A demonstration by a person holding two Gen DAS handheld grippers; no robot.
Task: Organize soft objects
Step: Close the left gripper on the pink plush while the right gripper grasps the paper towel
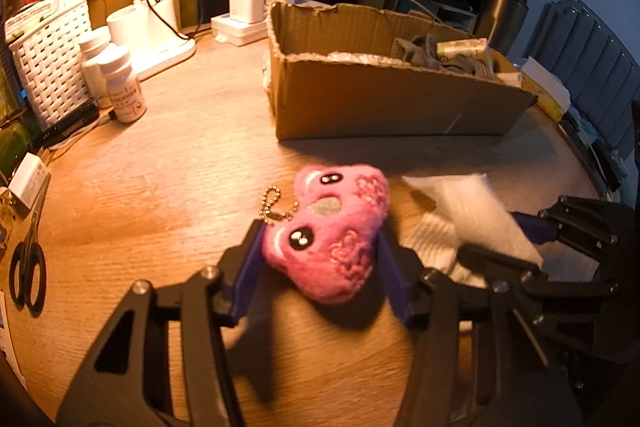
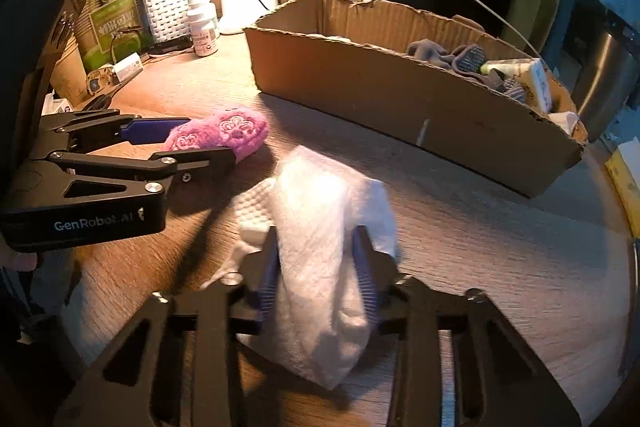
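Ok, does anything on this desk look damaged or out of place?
The cardboard box has a ragged, torn rim, worst at its right corner. Scissors lie loose near the table's left edge. The pink plush and white cloth sit between gripper fingers.

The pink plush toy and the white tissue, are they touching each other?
Apart. The right wrist view shows bare wooden table between the pink plush toy and the white tissue.
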